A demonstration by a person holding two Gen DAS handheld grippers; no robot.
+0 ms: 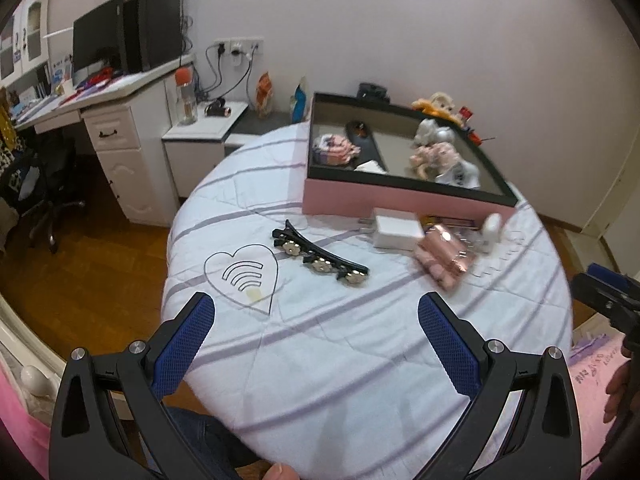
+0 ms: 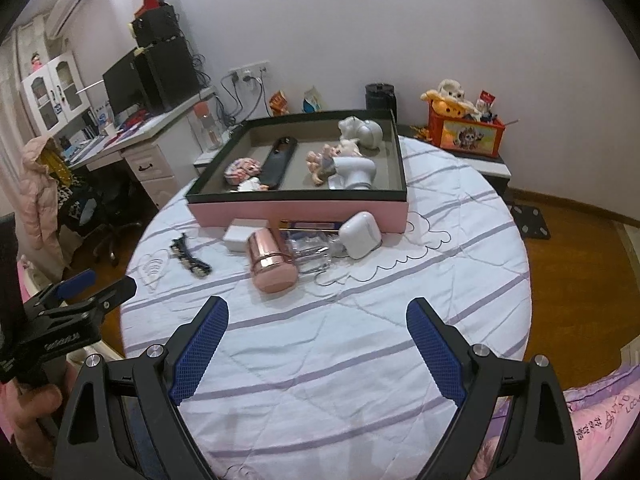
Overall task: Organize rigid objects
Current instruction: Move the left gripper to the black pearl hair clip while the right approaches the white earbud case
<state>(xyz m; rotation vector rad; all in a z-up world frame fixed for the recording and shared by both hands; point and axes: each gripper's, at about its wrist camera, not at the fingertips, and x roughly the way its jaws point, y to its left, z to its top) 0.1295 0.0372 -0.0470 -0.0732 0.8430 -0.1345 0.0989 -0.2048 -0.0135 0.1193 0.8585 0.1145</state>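
Round desk (image 2: 460, 240) with a striped white cloth; pink tray (image 2: 300, 208) at 12 o'clock, hair clip (image 1: 320, 260) at 9, rose-gold tin (image 2: 272, 264) and white case (image 2: 360, 234) mid-desk.

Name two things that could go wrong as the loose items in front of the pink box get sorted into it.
1. The rose-gold cylinder lies on its side touching clear plastic packaging; gripping it may drag the packaging or let it roll.
2. The flowered hair clip is thin and flat on the soft quilt, so the open left gripper could pinch fabric with it.
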